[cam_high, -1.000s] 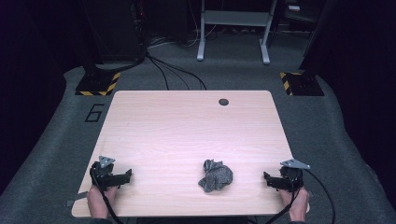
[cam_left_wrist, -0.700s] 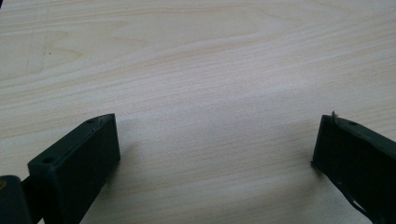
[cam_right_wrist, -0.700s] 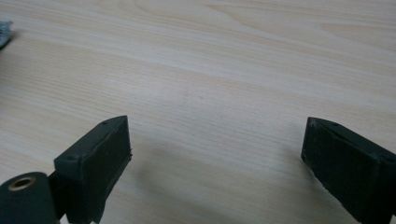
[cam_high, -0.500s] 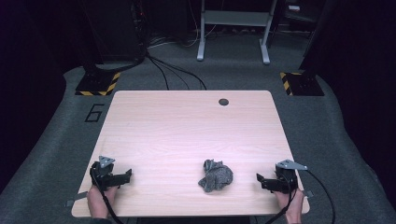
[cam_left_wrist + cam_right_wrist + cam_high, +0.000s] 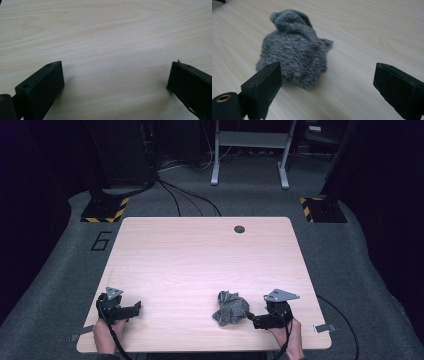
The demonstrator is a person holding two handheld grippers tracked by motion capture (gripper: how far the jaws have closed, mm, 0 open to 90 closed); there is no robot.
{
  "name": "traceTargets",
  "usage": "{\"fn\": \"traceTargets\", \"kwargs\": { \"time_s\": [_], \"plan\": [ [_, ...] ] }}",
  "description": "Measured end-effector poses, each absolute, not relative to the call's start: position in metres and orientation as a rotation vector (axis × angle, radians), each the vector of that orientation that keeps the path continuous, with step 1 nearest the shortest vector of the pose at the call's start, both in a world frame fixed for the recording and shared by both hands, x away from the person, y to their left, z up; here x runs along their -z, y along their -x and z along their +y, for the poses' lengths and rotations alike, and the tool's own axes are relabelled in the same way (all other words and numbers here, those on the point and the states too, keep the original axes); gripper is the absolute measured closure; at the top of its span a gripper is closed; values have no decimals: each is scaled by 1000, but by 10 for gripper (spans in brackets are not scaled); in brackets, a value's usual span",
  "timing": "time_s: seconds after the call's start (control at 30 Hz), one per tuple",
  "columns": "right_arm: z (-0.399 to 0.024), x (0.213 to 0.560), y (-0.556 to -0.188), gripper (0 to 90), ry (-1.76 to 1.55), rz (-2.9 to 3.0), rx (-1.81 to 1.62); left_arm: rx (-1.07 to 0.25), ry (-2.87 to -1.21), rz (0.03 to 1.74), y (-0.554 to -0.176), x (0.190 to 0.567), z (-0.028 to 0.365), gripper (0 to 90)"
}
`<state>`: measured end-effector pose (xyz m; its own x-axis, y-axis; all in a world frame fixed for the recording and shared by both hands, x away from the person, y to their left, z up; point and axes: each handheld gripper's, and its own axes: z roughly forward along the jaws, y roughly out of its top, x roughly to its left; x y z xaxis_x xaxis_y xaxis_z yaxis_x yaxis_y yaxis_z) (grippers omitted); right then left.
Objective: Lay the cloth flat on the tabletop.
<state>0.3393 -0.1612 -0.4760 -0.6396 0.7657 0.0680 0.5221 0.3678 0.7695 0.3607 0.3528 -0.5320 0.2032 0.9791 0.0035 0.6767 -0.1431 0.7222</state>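
A light wooden table with rounded corners stands on grey carpet. Its pale top shows a fine lengthwise grain. Near the far edge, a little right of the middle, sits a small round dark grommet. Close to the near edge, right of centre, a crumpled grey knitted cloth lies directly on the wood in a loose, bunched heap, well apart from the grommet.

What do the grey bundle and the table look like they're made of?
Bundle: soft knitted fabric, probably wool or fleece, going by its fuzzy, mottled grey ribbed surface and crumpled folds.
Table: pale wood or wood-look laminate, smooth and matt, with long grain lines; which of the two I cannot tell.
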Motion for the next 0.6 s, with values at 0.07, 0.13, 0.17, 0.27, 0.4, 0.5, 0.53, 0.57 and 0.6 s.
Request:
{"fn": "traceTargets", "kwargs": {
  "time_s": [0.07,0.13,0.17,0.27,0.4,0.5,0.53,0.57,0.6],
  "plan": [
    [-149,475,-341,78,-1103,2370,-1145,-660,-1892,1537,-361,532,353,5],
    [-139,474,-342,77,-1075,2396,-1143,-660,-1892,1537,-361,532,353,5],
    [-135,474,-343,73,-1070,2407,-1142,-660,-1892,1536,-361,532,353,5],
    [-121,477,-348,36,-1048,2453,-1113,-660,-1891,1537,-361,532,353,5],
    [-109,480,-350,19,-1037,2485,-1075,-660,-1892,1536,-361,532,353,5],
    [-103,481,-349,89,-1012,2468,-1055,-661,-1892,1536,-361,532,353,5],
    [-102,481,-348,125,-1013,2469,-1042,-661,-1893,1536,-361,532,353,5],
    [-100,481,-348,146,-998,2462,-1031,-661,-1892,1536,-361,532,353,5],
    [-98,481,-348,171,-1005,2456,-1023,-661,-1892,1537,-361,532,353,5]
  ]
}}
